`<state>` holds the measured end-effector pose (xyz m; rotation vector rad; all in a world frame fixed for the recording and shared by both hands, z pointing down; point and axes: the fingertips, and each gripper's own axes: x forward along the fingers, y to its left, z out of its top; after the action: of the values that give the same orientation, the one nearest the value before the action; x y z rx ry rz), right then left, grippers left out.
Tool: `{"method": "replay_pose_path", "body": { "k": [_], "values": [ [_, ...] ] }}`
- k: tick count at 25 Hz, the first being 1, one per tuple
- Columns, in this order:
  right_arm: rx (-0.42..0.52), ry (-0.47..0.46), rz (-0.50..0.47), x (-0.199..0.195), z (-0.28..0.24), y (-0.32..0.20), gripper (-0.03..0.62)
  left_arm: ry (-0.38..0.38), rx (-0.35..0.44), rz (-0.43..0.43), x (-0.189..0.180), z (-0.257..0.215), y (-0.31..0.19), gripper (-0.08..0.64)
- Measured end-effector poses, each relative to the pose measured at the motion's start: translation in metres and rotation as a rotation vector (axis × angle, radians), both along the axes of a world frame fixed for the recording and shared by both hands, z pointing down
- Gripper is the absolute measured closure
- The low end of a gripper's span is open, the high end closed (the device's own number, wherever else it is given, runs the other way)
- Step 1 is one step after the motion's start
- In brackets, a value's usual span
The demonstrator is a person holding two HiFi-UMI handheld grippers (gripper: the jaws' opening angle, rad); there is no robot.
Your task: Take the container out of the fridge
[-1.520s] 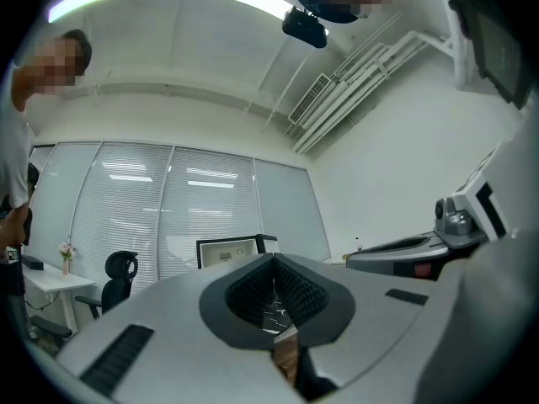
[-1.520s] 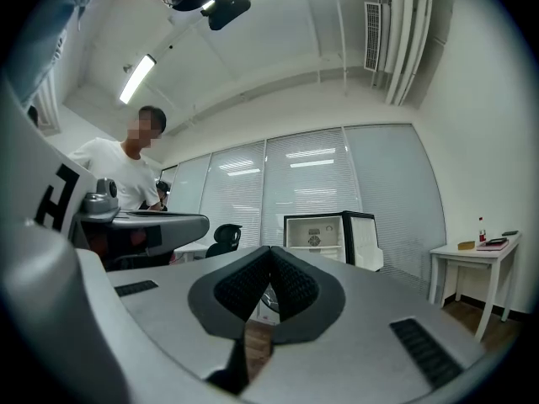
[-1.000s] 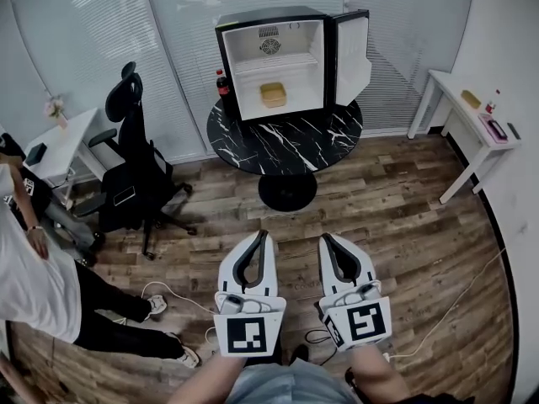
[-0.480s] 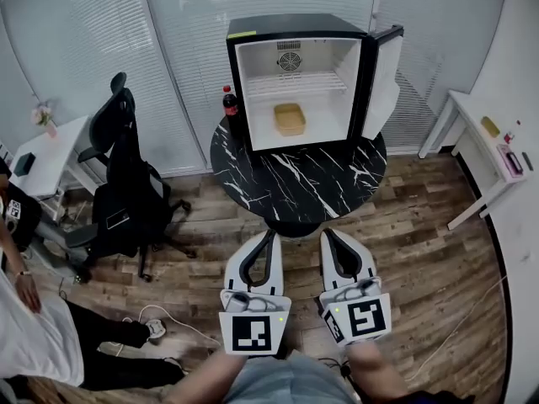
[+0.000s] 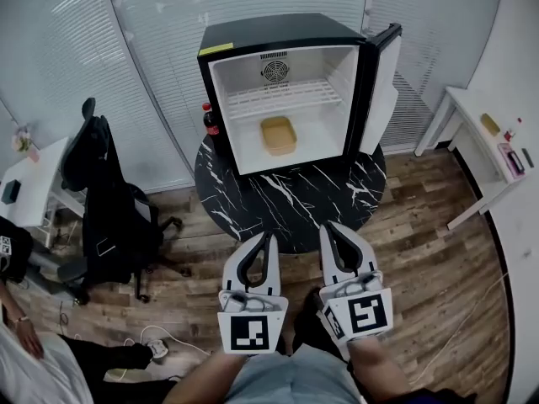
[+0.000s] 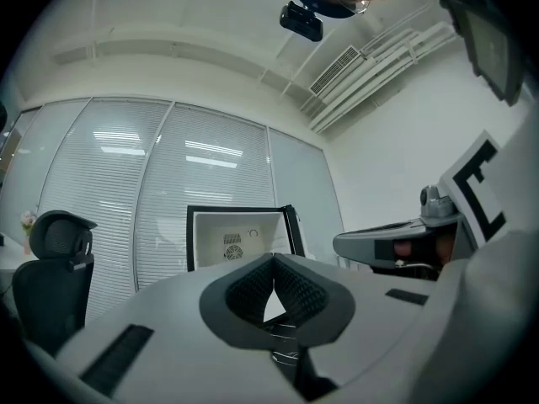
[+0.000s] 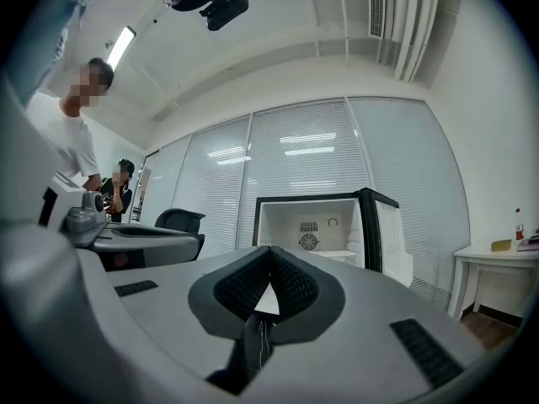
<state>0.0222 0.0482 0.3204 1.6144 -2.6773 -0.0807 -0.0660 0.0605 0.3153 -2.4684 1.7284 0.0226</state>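
I hold my left tool (image 5: 268,237) and right tool (image 5: 327,228) side by side, both clenched on nothing, aimed at the open fridge (image 5: 253,40) on the round black bench (image 5: 286,209). The yellow container (image 5: 278,135) sits on the fridge's floor under the wire shelf (image 5: 282,95), well ahead of the 2 tools, across the bench.
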Motion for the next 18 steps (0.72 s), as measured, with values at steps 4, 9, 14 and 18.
{"method": "replay_pose_path", "body": {
  "k": [4,9,14,18],
  "values": [
    [-0.007,0.002,-0.005,0.012,0.010,-0.054,0.578,0.012,-0.003,-0.014,0.012,0.010,-0.052,0.546],
    [-0.005,-0.001,-0.045,0.026,0.010,-0.139,0.578,-0.006,-0.003,-0.065,0.025,0.007,-0.131,0.546],
    [-0.007,-0.003,-0.106,0.030,0.005,-0.215,0.578,-0.032,0.032,-0.123,0.032,-0.006,-0.197,0.546],
    [-0.022,0.014,-0.135,0.030,0.004,-0.266,0.578,-0.022,0.010,-0.174,0.028,-0.006,-0.239,0.546]
  ]
}}
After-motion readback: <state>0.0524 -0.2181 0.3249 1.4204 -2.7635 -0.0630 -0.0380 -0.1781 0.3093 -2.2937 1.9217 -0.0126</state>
